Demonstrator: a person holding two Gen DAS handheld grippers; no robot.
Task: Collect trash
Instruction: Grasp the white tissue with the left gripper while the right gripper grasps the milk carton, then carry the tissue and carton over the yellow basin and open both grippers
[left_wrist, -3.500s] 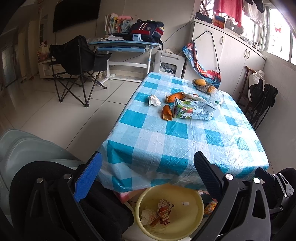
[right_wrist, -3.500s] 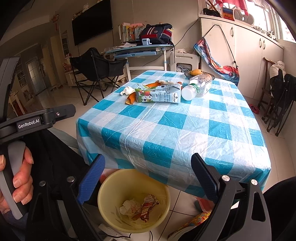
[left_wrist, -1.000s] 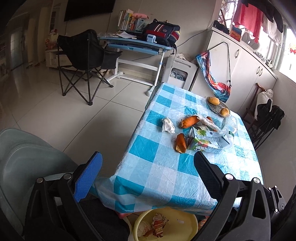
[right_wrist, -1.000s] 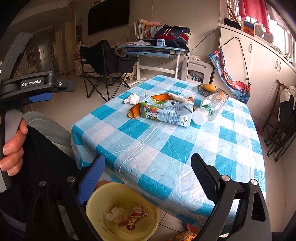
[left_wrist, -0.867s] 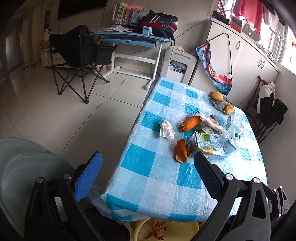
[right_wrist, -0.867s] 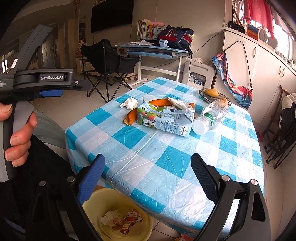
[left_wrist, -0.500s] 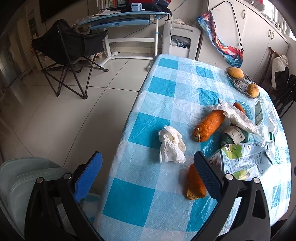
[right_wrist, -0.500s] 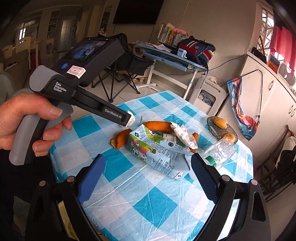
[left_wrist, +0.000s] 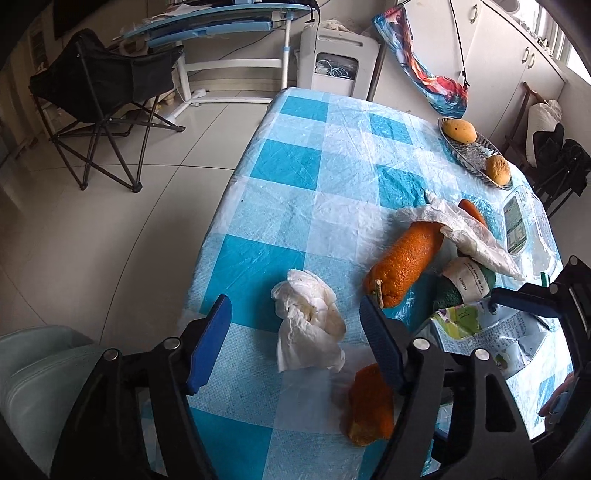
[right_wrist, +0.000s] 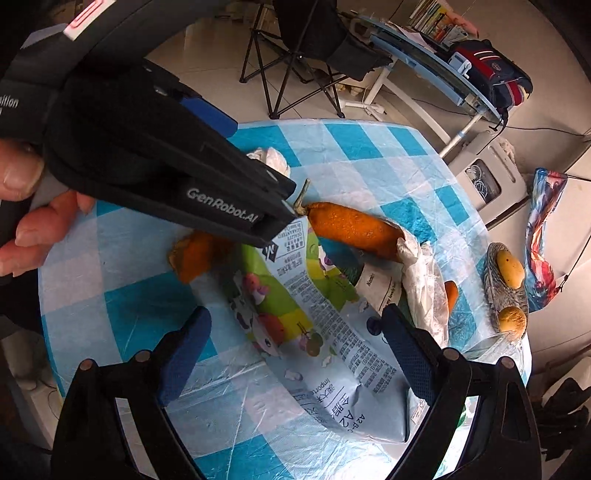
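Left gripper, jaws wide, straddles the crumpled tissue at lower centre; right gripper, jaws wide, frames the milk carton.

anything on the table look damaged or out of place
Yes. The milk carton lies flattened and torn open on the tablecloth, with a crumpled tissue and orange peels scattered beside it. Both grippers hover open above them.

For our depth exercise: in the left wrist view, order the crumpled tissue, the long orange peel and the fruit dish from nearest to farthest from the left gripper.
1. Crumpled tissue, between the open left gripper's fingers.
2. Long orange peel, farther right.
3. Fruit dish, far right corner.
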